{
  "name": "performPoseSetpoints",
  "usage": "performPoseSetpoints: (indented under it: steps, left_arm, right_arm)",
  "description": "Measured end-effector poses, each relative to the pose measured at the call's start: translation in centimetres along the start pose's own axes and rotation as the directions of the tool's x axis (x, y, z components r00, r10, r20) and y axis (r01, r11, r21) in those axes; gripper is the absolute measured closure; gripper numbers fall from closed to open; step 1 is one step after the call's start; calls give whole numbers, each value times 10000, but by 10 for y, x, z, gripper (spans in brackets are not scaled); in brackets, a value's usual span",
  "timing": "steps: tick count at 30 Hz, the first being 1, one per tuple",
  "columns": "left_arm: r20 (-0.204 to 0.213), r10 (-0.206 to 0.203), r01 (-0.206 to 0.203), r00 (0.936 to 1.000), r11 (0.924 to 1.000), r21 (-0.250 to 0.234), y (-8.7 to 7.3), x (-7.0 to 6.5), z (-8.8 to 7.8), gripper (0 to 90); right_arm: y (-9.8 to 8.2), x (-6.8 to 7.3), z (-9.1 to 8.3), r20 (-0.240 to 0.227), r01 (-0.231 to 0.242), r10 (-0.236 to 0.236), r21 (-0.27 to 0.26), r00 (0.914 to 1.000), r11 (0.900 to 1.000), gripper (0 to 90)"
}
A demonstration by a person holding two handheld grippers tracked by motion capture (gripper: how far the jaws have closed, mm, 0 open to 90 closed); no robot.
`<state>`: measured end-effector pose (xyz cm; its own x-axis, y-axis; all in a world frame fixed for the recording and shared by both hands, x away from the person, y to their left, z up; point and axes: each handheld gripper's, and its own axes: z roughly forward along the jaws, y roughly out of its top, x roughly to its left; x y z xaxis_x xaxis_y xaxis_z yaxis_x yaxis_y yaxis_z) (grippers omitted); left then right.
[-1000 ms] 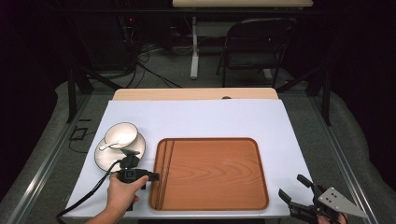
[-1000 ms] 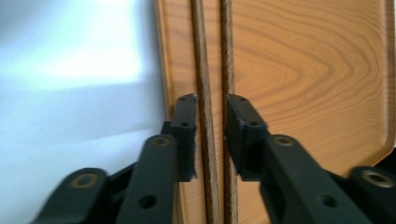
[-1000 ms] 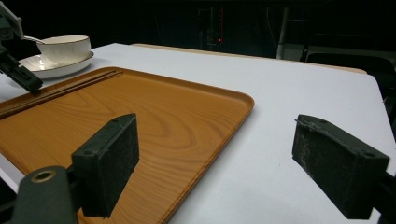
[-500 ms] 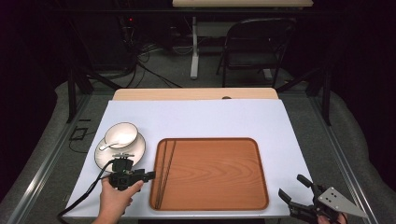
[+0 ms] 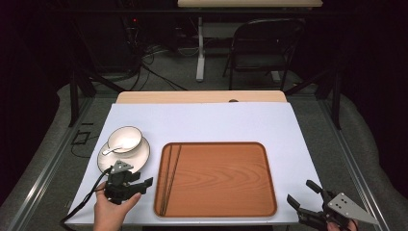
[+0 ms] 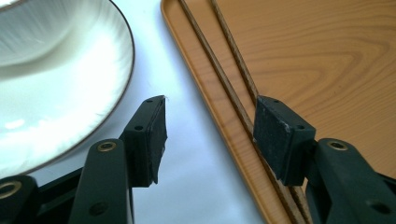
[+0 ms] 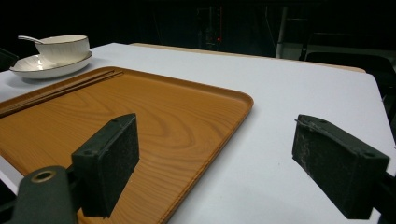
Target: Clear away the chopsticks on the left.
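l gripper point(image 5: 139, 185) jaws just opened, empty | betw plate point(image 5: 139, 156) rim & tray point(image 5: 161, 192) edge

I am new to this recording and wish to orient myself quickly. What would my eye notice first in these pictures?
The wooden tray dominates the middle of the white table, with two chopsticks lying along its left side. To its left a white bowl with a spoon stands on a white plate. The left gripper hovers open just below the plate, its jaws having just been opening with nothing between them, and the right gripper waits open at the table's near right corner.
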<state>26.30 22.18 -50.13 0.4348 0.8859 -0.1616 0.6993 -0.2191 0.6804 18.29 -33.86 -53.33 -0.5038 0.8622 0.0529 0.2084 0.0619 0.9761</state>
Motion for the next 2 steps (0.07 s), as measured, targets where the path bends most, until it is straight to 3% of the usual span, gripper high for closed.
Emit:
performPoseSetpoints:
  steps: [2]
  left_arm:
    - [-67, 133, -134, 9999, 9997, -186, -2, -1, -3, 432]
  right_arm:
    - [0, 0, 0, -7, -17, 17, 5, 10000, 10000, 144]
